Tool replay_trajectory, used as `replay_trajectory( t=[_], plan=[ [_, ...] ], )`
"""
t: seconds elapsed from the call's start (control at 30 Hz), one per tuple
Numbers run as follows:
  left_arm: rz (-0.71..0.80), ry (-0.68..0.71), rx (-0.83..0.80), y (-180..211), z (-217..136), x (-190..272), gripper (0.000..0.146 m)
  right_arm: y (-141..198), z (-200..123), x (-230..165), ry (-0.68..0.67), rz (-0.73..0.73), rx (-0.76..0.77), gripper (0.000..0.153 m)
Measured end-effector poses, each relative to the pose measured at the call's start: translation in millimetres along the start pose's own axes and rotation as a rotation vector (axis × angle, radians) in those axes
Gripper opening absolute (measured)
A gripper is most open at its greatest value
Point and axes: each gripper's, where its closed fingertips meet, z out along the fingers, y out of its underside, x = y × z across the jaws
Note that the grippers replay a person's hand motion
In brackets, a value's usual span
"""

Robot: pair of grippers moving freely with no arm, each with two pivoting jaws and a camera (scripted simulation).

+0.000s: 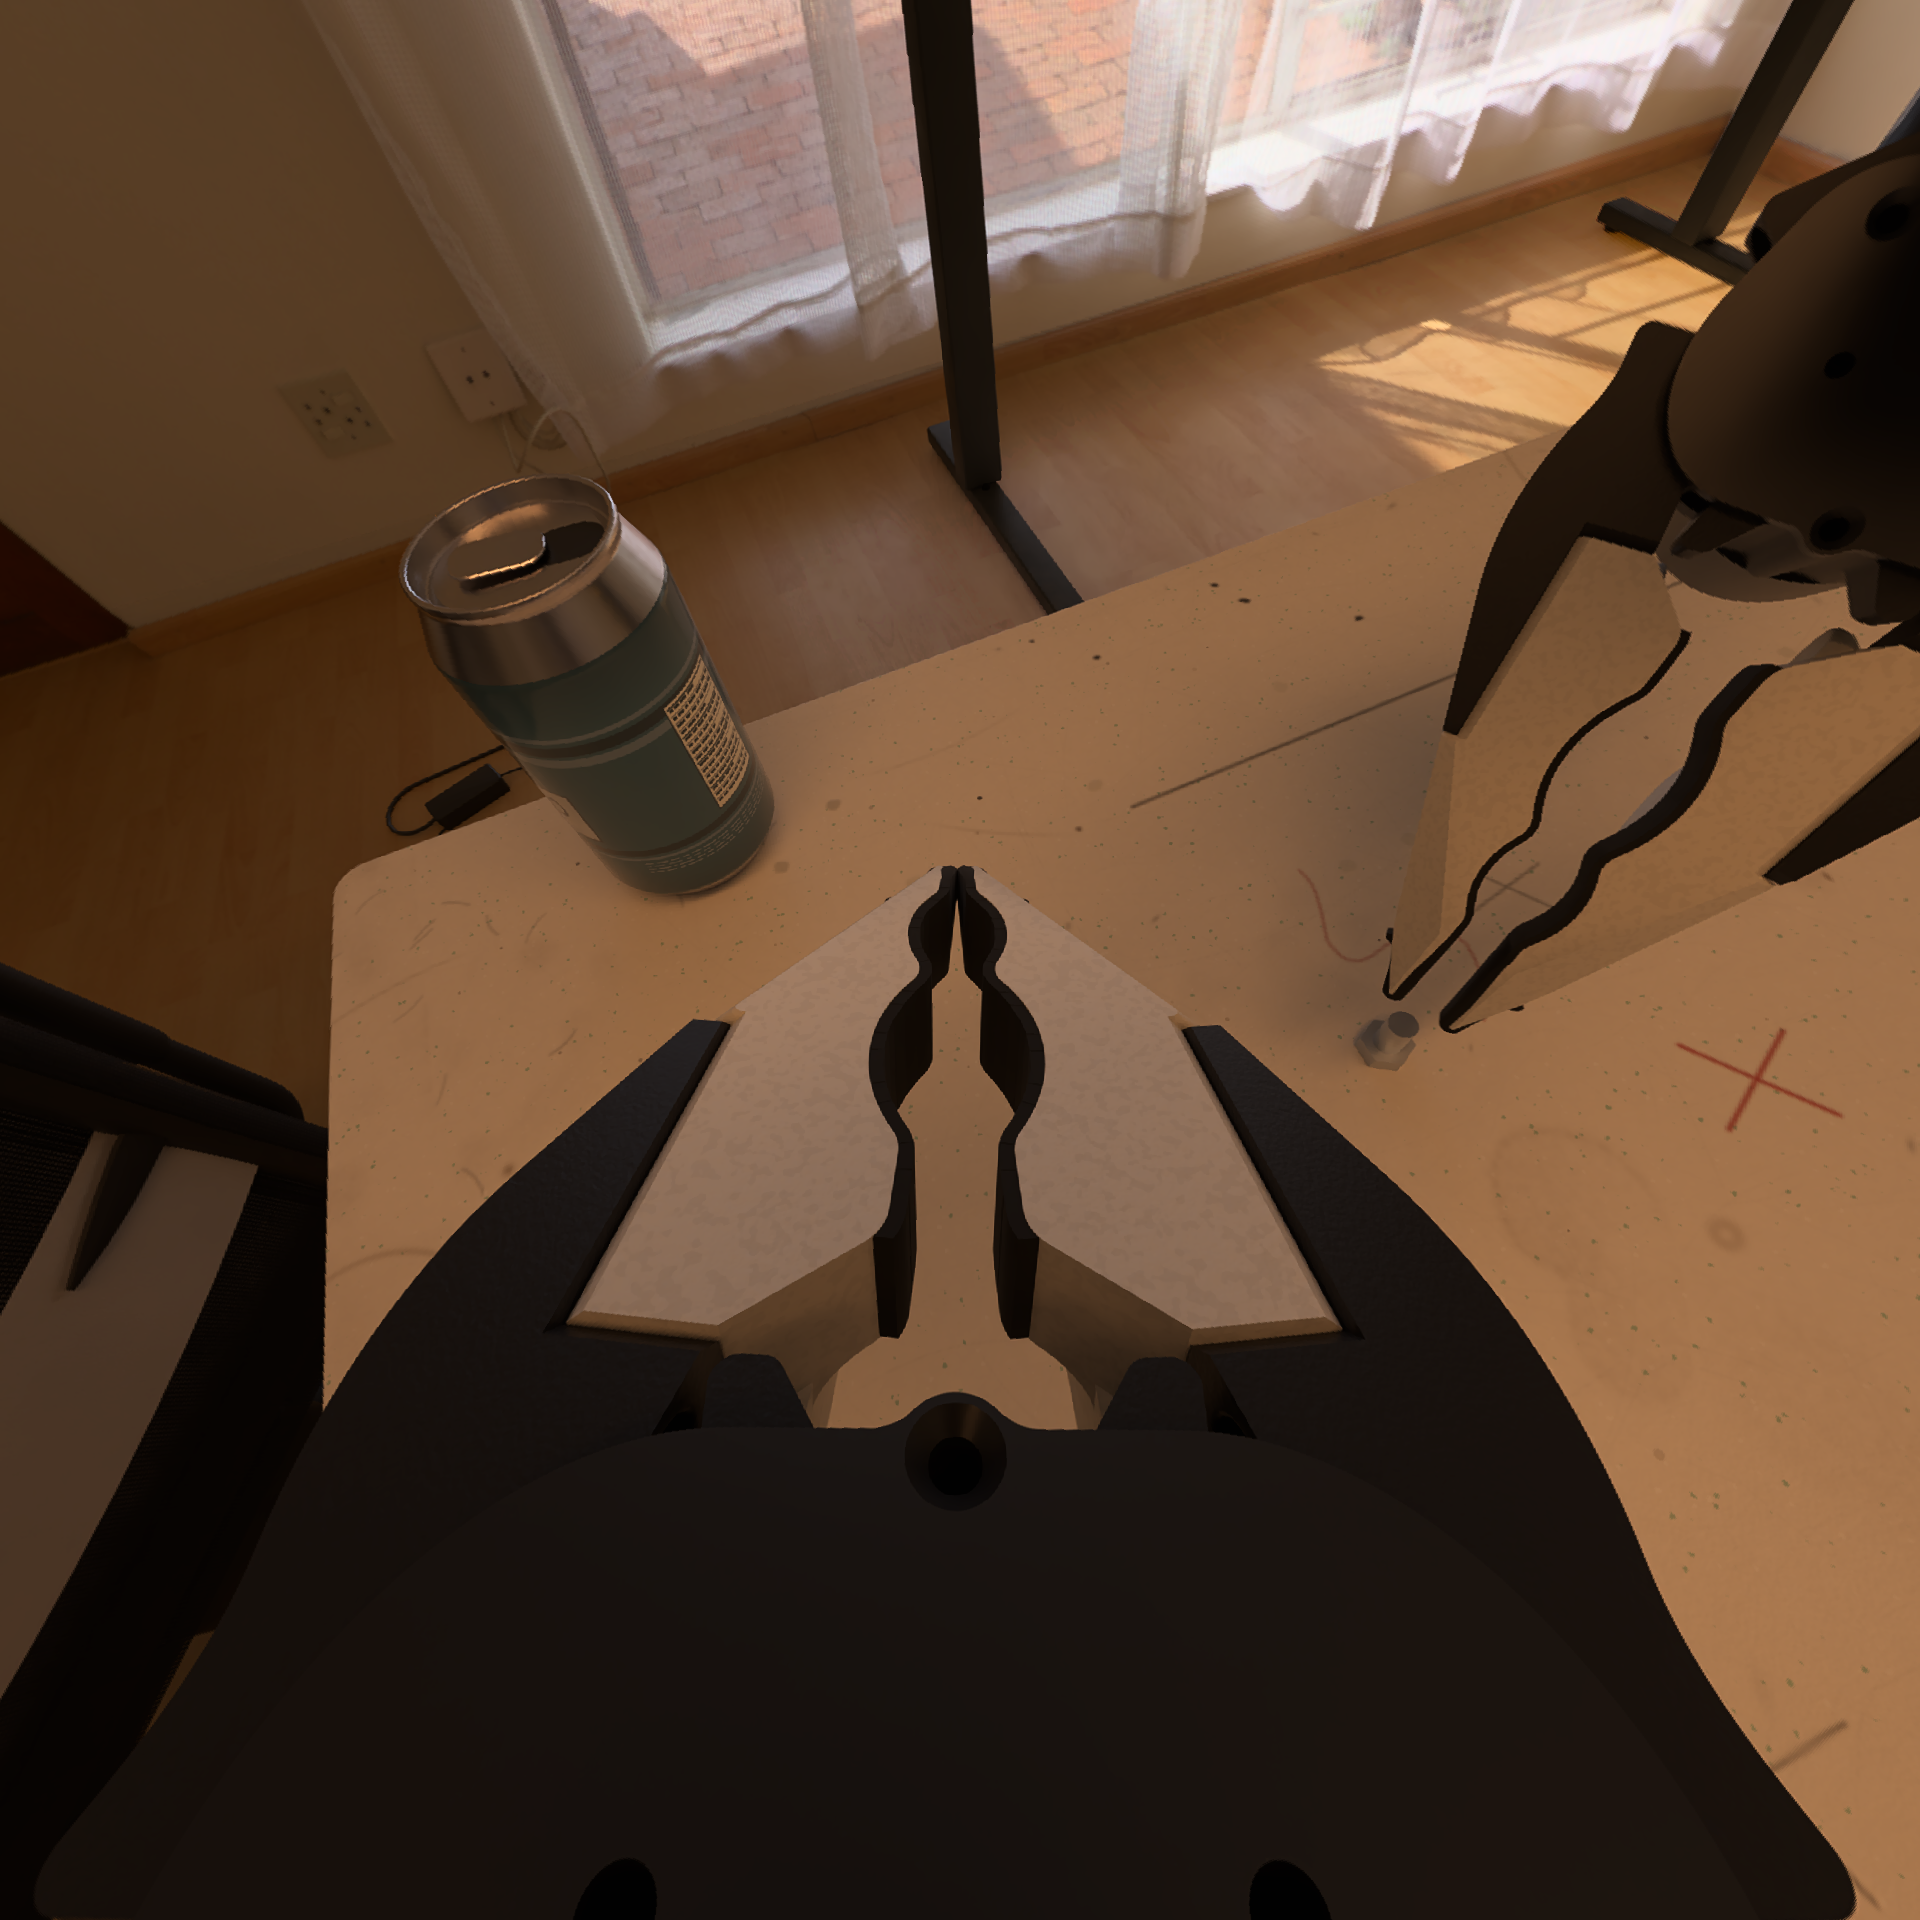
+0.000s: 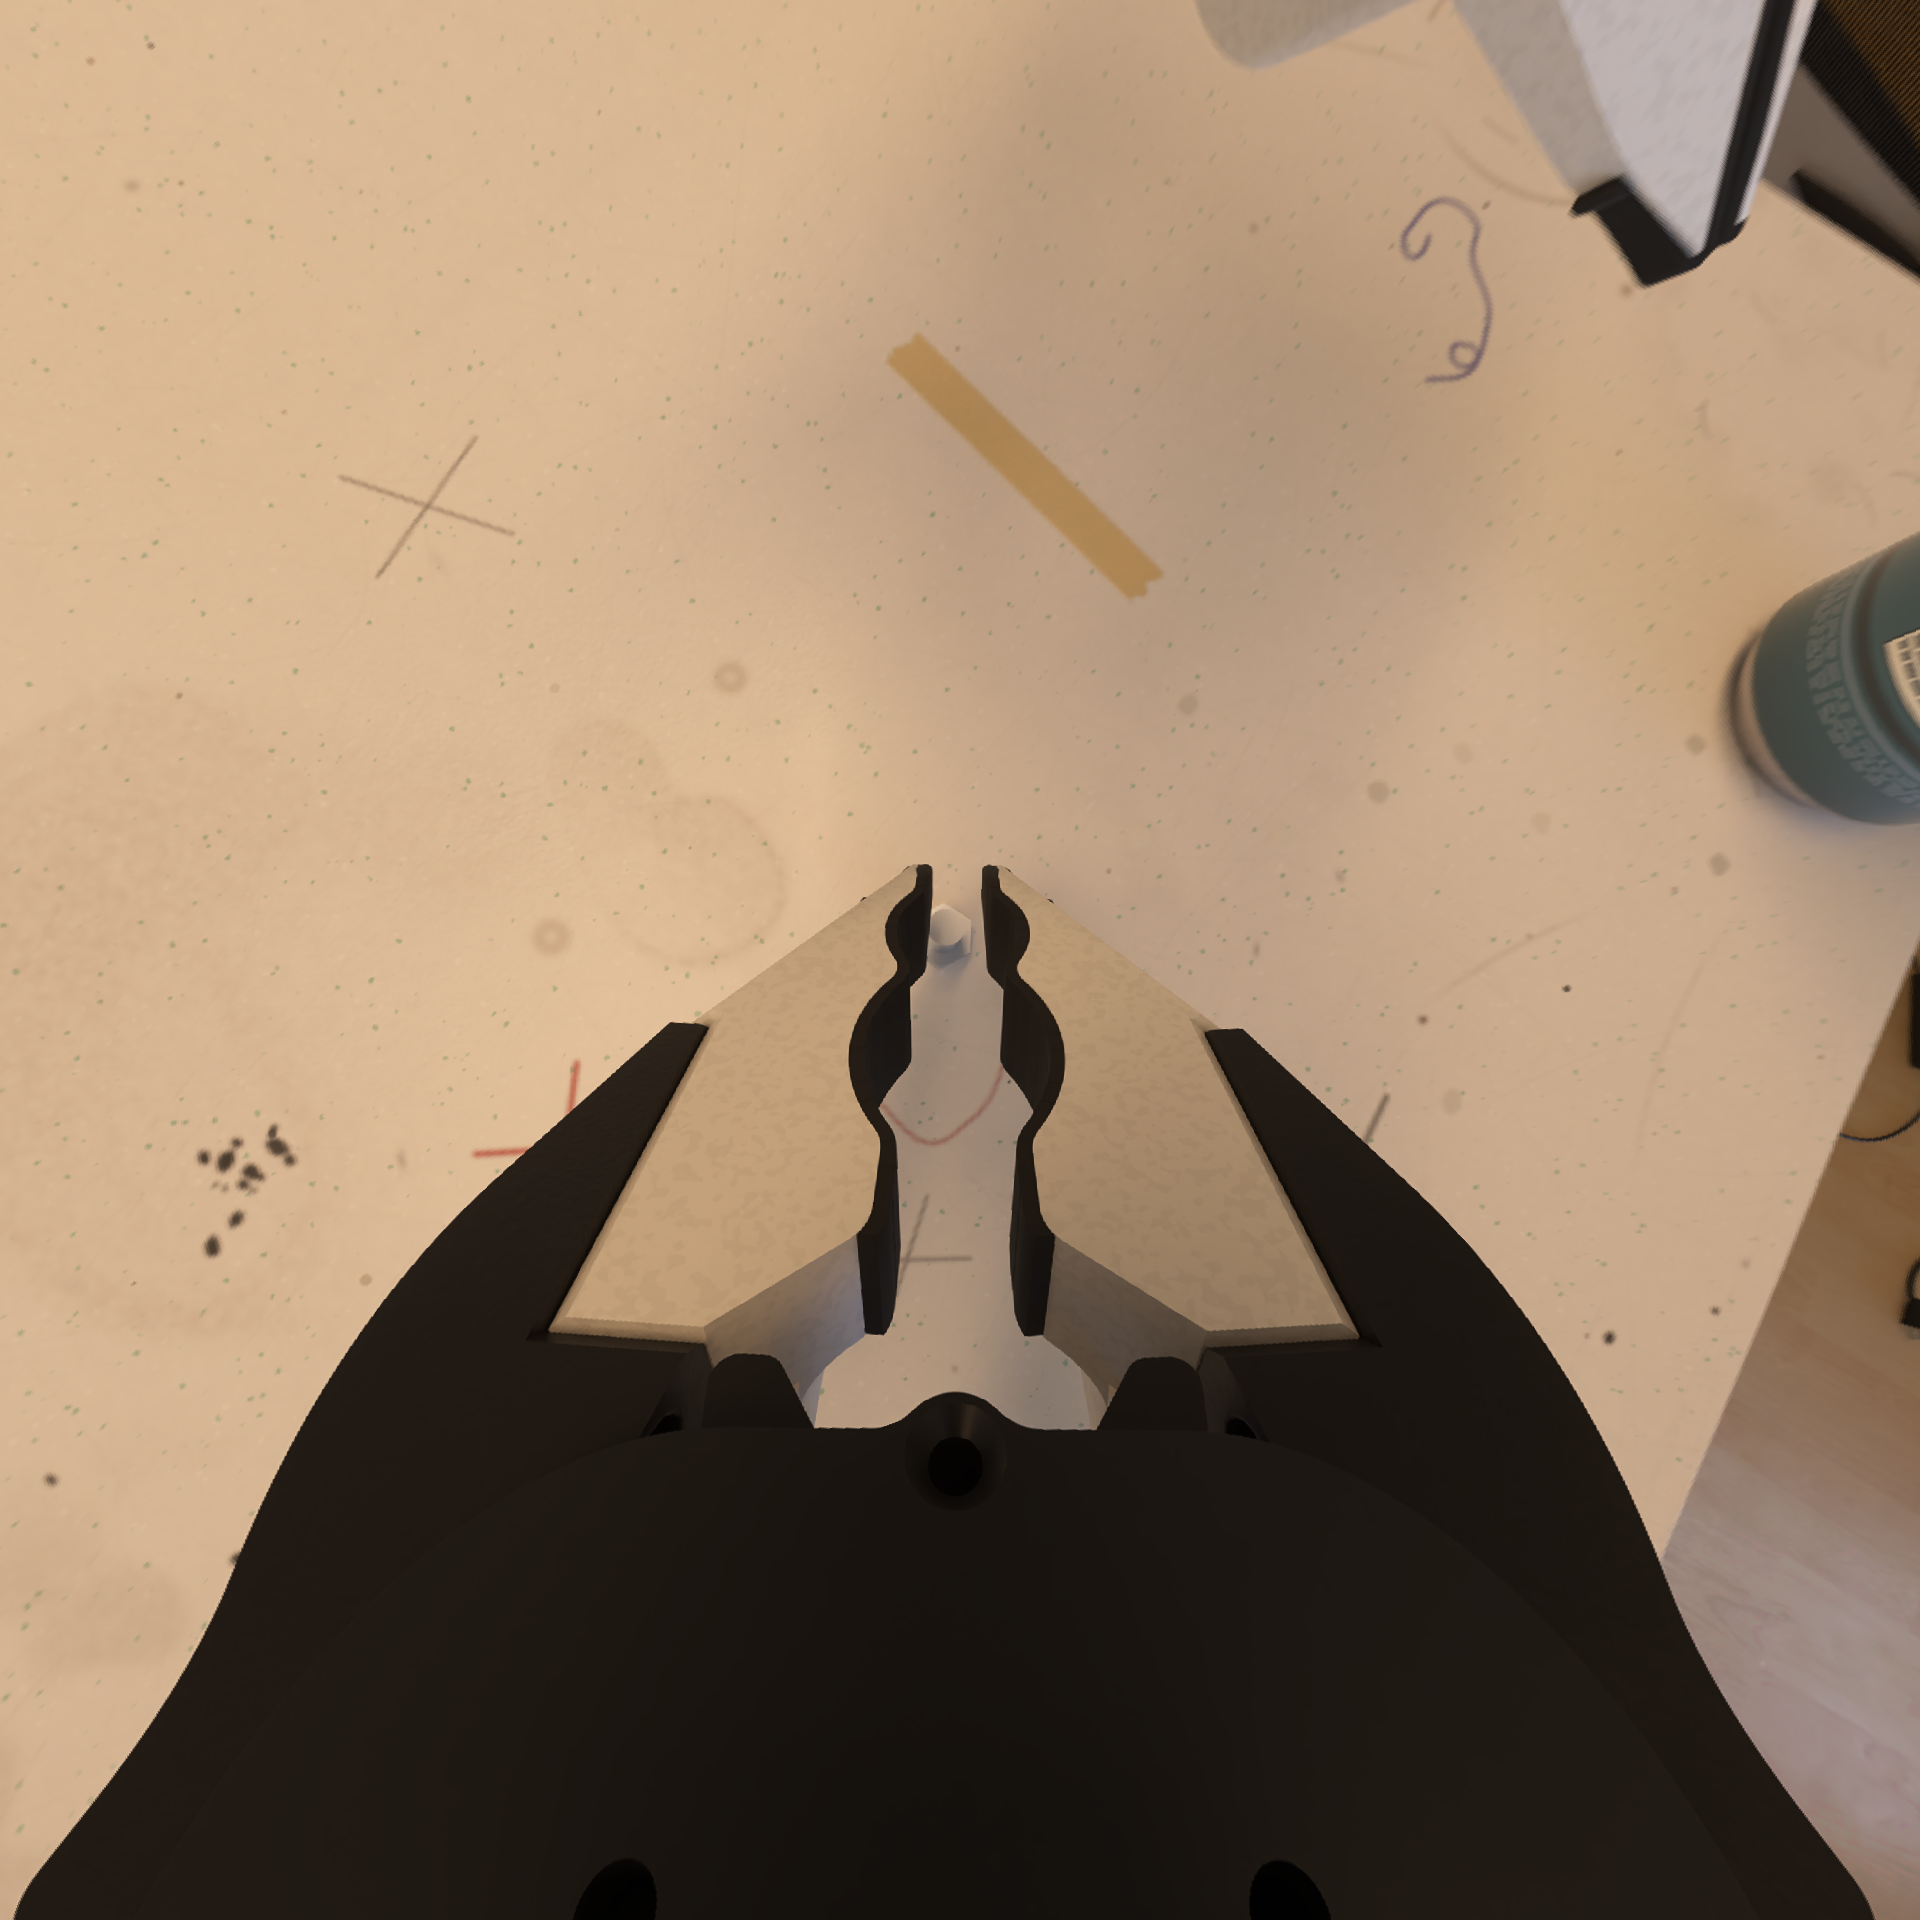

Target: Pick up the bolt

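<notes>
A small grey bolt (image 1: 1387, 1039) stands on its head on the light wooden table (image 1: 1143, 779). In the right wrist view the bolt (image 2: 948, 930) shows in the narrow gap between my right fingertips. My right gripper (image 2: 956, 883) is open by a small gap, points down, and hovers just over the bolt; it also shows in the left wrist view (image 1: 1423, 1006), with its tips right above the bolt. My left gripper (image 1: 956, 875) is shut and empty, over the table to the left of the bolt.
A dark green can (image 1: 592, 686) stands near the table's far left corner and also shows in the right wrist view (image 2: 1839, 686). A red cross (image 1: 1756, 1081) and a tape strip (image 2: 1023, 468) mark the tabletop. A black chair (image 1: 104, 1143) stands past the left edge.
</notes>
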Motion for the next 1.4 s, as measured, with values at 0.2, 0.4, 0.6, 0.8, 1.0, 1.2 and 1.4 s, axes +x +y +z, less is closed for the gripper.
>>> replay_trajectory(
  t=[0.2, 0.4, 0.6, 0.8, 1.0, 1.2, 1.4],
  plan=[
    [-0.004, 0.001, -0.013, 3.8, 2.9, -0.8, 0.0, 13.2, 8.5, -1.9, -0.025, 0.038, -0.073, 0.022],
    [-0.001, 0.001, -0.016, 3.8, 2.9, -0.2, 0.0, 18.6, 13.4, -8.3, -0.059, 0.042, -0.113, 0.026],
    [0.001, -0.002, -0.019, 4.4, 3.4, -0.6, 0.0, 18.3, 5.2, -15.3, -0.089, 0.048, -0.109, 0.019],
    [-0.005, -0.011, -0.019, 5.1, 3.5, -2.9, 0.0, 16.4, 1.3, -26.0, -0.151, 0.06, -0.092, 0.014],
    [-0.004, -0.011, -0.022, 5.5, 4.2, -2.7, 0.0, 25.1, 12.9, -6.6, -0.038, 0.068, -0.15, 0.029],
    [-0.004, -0.011, -0.02, 5.2, 3.6, -2.7, 0.0, 24.8, 21.8, -6.3, -0.044, 0.074, -0.163, 0.02],
    [-0.003, -0.006, -0.023, 5.7, 4.4, -1.7, 0.0, 26.0, 21.5, -3.8, -0.035, 0.072, -0.156, 0.013]
  ],
)
